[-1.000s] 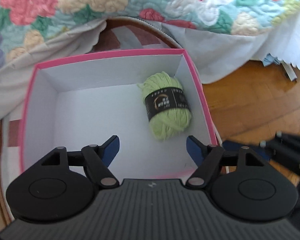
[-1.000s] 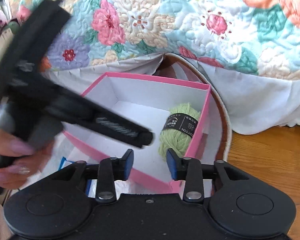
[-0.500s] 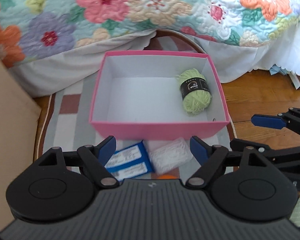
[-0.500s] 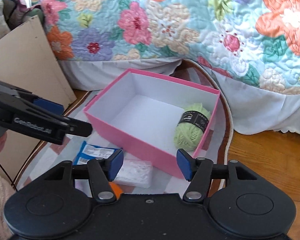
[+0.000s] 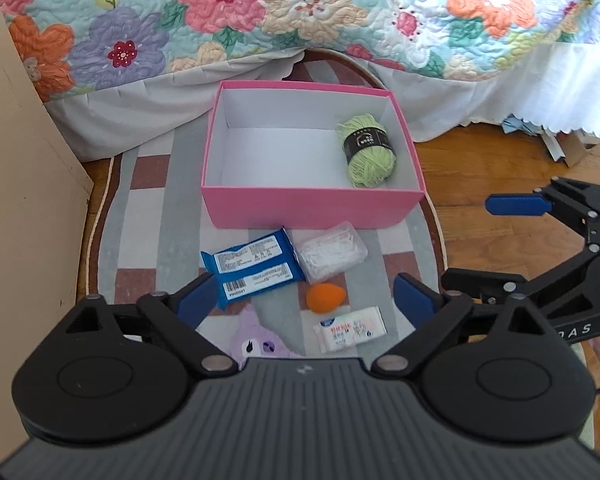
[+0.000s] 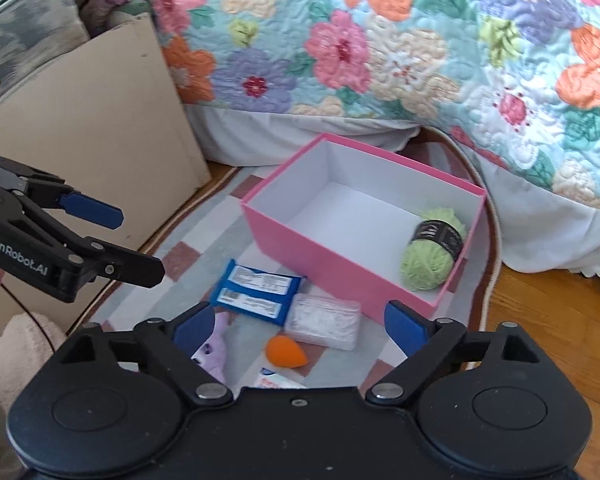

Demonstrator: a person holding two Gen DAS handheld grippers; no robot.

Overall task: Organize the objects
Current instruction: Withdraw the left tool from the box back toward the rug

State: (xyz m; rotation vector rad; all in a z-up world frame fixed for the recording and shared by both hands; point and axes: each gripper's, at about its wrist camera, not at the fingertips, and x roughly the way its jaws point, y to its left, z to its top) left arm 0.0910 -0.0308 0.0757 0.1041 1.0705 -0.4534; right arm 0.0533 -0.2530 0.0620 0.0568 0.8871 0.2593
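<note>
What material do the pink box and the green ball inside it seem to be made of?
Pink box: probably cardboard, with a matte pink outside and plain white inside; its walls are thin, flat and sharply folded. Green ball: yarn, soft and fuzzy, its wound strands visible under a black paper band.

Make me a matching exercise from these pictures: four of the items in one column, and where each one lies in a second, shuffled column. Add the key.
Items:
1. green yarn ball
2. blue wipes packet
3. orange sponge
4. clear plastic box

Places:
A. on the rug, between the clear box and the white tissue pack
B. inside the pink box, at its right end
C. on the rug, right of the blue packet
D. on the rug, left of the clear box

Pairs: 1-B, 2-D, 3-A, 4-C
</note>
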